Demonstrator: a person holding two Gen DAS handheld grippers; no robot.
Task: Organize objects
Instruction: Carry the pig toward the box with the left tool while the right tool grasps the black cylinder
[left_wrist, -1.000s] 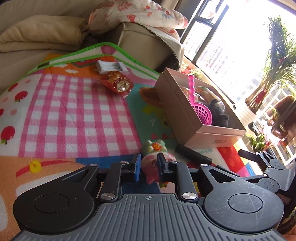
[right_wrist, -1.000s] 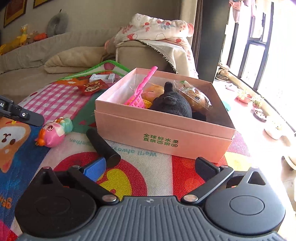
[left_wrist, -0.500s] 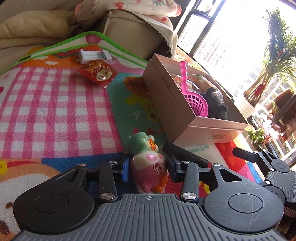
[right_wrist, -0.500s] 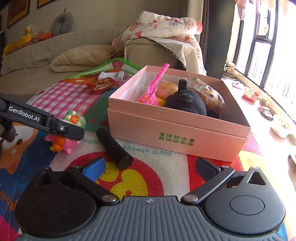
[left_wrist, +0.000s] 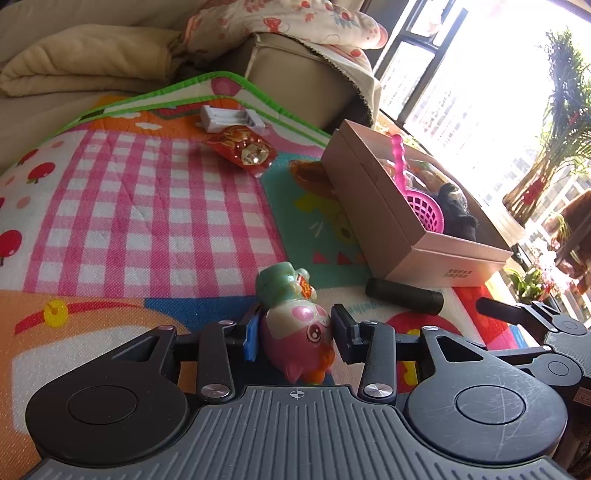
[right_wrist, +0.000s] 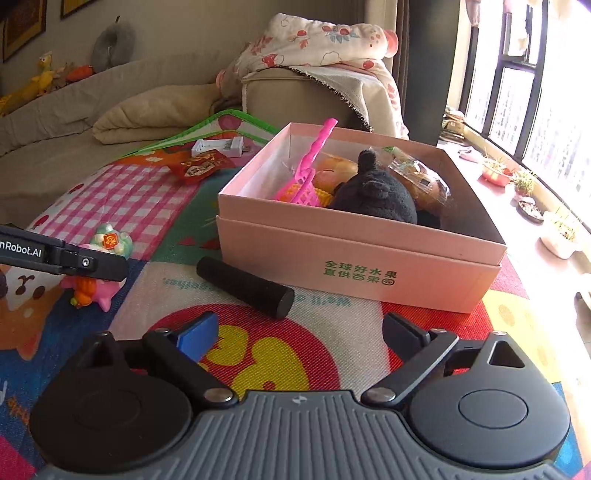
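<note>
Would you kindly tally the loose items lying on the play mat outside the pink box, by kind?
Toy figure: 1, the pink pig toy, between the left hand-held gripper fingers
Black cylinder: 1
Red snack packet: 1
White plastic holder: 1
Total: 4

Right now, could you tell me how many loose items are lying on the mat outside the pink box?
4: the pig toy between the left gripper fingers, the black cylinder before the box, and the red packet beside the white charger. The box may hide others.
</note>
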